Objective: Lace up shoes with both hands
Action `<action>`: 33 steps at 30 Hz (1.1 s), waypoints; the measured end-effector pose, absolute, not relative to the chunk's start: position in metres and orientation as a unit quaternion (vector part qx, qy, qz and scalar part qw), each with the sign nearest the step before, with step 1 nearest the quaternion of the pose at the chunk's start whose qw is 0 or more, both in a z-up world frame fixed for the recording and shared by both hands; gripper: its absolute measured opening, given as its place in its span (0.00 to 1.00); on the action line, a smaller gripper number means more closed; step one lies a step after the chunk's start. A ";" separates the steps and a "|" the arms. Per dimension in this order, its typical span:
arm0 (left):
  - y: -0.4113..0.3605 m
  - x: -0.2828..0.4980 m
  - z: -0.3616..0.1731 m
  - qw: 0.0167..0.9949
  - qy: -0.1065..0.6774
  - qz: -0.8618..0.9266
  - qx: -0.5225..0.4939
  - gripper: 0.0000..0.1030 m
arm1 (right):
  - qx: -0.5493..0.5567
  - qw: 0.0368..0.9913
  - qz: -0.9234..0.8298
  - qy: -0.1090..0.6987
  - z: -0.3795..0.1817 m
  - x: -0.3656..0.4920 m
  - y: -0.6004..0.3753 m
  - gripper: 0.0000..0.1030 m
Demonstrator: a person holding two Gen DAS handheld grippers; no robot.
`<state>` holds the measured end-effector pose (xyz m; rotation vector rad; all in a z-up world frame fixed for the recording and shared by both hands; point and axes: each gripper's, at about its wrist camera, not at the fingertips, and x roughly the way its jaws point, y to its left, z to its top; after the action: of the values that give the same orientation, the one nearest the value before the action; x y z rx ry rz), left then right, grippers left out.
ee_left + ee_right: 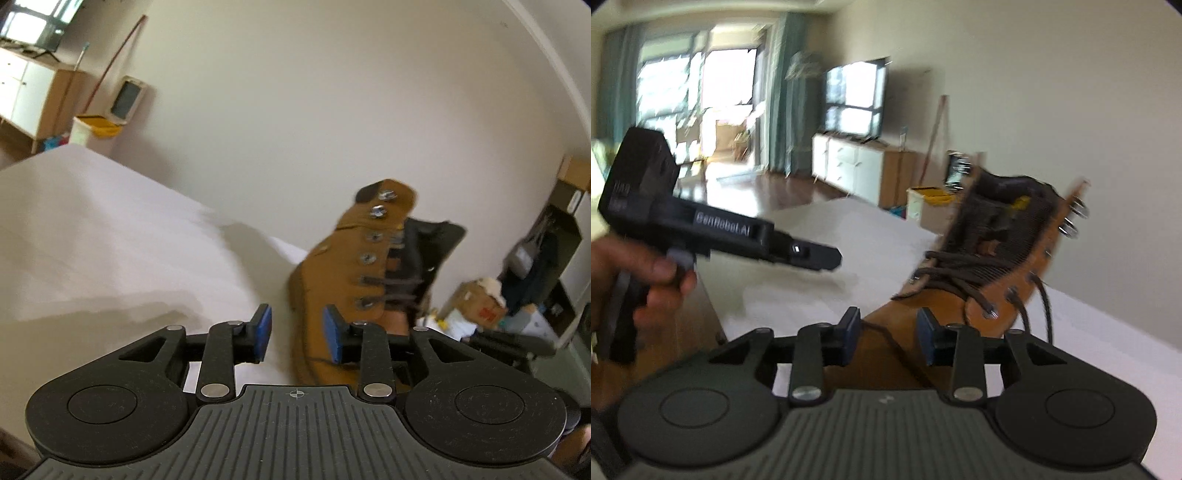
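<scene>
**Both grippers spread near a tan boot on the white table**

A tan boot (pixel 332 280) stands on a white table (pixel 92 229), its toe toward the cameras and its dark tongue (pixel 424 243) leaning back from the open throat. Dark brown laces (pixel 964 269) cross the lower eyelets only; the upper metal hooks (pixel 380 203) carry none. In the right wrist view, loose lace ends hang down the boot's outer side toward the tabletop.

The left gripper (pixel 297 334) has its jaws spread, with nothing between the blue pads (pixel 264 325). It sits just in front of the boot's toe, and the right-hand pad overlaps the leather in the left wrist view; whether it touches cannot be told.

The right gripper (pixel 888 334) also has its jaws parted and holds nothing. A strand of lace runs across the toe between its fingers, apparently clear of both.

The right wrist view also shows the left gripper's black body at the left, held in the person's left hand (pixel 639 273) above the table edge. Both views are motion-blurred.
</scene>
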<state>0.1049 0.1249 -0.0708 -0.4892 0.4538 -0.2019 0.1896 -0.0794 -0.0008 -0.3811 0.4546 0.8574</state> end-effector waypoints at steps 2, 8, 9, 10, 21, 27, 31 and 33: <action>0.129 0.105 -0.074 0.941 0.231 -0.110 -0.220 0.36 | -0.226 0.849 0.423 0.223 -0.002 0.192 -0.069 0.32; 0.126 0.109 -0.075 0.944 0.238 -0.171 -0.149 0.41 | -0.286 0.814 0.448 0.234 -0.004 0.201 -0.053 0.26; 0.124 0.112 -0.075 0.944 0.240 -0.186 -0.131 0.41 | -0.289 0.808 0.454 0.238 -0.003 0.203 -0.052 0.21; 0.122 0.114 -0.075 0.943 0.241 -0.201 -0.113 0.41 | -0.291 0.802 0.462 0.244 -0.002 0.204 -0.052 0.16; 0.100 0.140 -0.060 0.920 0.232 -0.315 -0.002 0.44 | -0.272 0.807 0.468 0.237 0.010 0.193 -0.083 0.03; 0.082 0.148 -0.052 0.915 0.221 -0.328 0.077 0.44 | -0.314 0.794 0.464 0.237 0.003 0.183 -0.094 0.05; 0.075 0.147 -0.048 0.906 0.220 -0.343 0.112 0.44 | -0.300 0.796 0.467 0.243 0.005 0.191 -0.095 0.07; 0.074 0.146 -0.047 0.903 0.217 -0.350 0.121 0.44 | -0.283 0.797 0.469 0.253 0.003 0.197 -0.097 0.07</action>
<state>0.1461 0.0739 -0.0473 0.2499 0.4495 -0.7227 0.1965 -0.0969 0.0032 -0.6087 0.5434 1.0080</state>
